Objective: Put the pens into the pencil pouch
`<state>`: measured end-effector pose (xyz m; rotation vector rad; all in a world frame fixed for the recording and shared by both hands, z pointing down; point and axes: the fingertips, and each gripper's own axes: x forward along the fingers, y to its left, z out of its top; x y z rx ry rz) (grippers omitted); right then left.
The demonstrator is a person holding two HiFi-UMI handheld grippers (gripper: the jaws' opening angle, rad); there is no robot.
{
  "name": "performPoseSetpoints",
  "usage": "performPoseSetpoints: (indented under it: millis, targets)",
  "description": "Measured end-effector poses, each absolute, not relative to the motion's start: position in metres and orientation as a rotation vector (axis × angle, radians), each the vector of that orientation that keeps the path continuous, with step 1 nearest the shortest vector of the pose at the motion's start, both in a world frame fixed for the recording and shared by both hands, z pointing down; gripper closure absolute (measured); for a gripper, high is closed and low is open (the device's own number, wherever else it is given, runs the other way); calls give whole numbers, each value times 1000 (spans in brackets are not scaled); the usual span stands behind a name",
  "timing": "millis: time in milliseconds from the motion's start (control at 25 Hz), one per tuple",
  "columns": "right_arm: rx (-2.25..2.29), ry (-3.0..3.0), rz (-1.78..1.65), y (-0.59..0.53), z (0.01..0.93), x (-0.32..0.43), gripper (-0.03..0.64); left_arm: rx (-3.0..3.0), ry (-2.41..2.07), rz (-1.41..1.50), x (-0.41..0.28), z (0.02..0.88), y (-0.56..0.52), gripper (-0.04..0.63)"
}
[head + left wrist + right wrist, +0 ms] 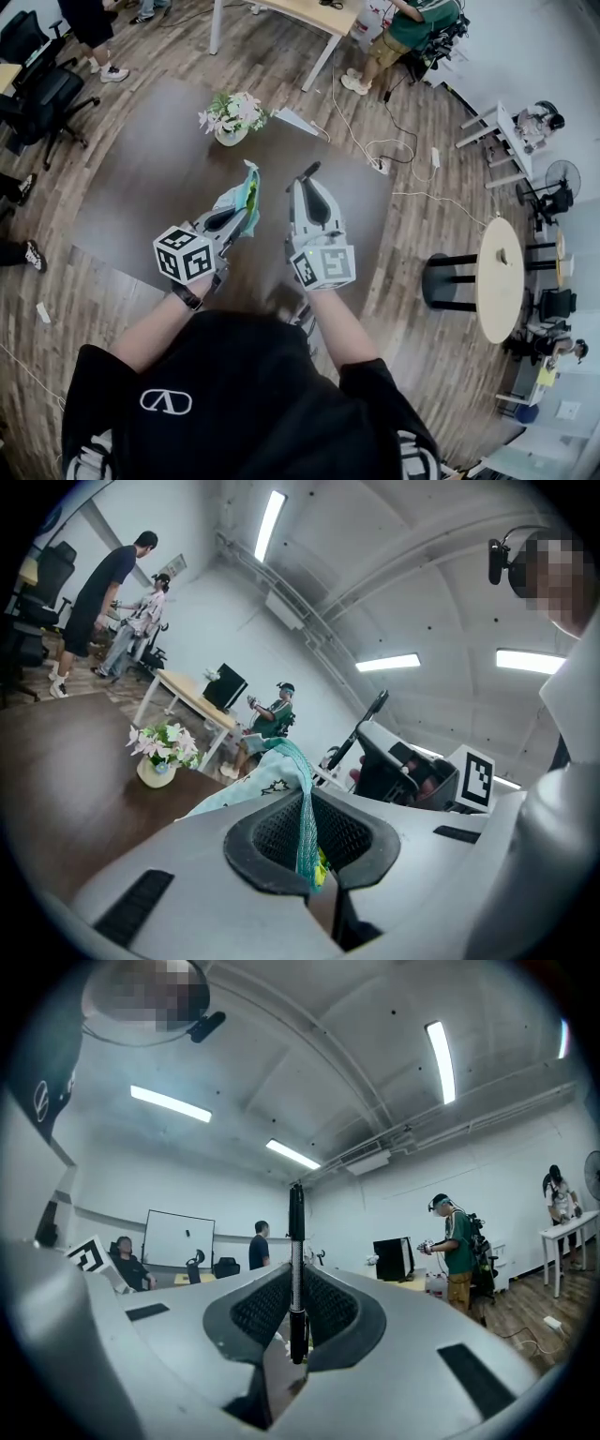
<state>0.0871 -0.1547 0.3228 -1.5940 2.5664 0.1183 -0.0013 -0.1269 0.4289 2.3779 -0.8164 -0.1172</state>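
Note:
In the head view both grippers are held up in front of me over the dark brown table (pixel 131 197). My left gripper (pixel 244 214) is shut on the edge of a teal pencil pouch (pixel 249 190), which sticks up beyond its jaws. The left gripper view shows the pouch's mesh edge (pixel 305 822) pinched in the left gripper (pixel 311 855), with the printed fabric (pixel 248 789) hanging beyond. My right gripper (pixel 302 187), just right of the pouch, is shut on a black pen (pixel 308 172). In the right gripper view the pen (pixel 296 1260) stands upright in the right gripper (pixel 295 1321).
A pot of white flowers (pixel 232 117) stands at the table's far edge. A round white table (pixel 500 278) and a black stool (pixel 448 281) are to the right. Office chairs (pixel 42 89) stand at the left. Cables (pixel 375 145) lie on the floor, and people stand further back.

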Motion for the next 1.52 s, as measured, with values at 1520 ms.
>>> performPoseSetpoints:
  millis: [1520]
  targets:
    - [-1351, 2690, -87, -138, 328, 28, 462, 2387, -885, -147, -15, 422, -133, 580]
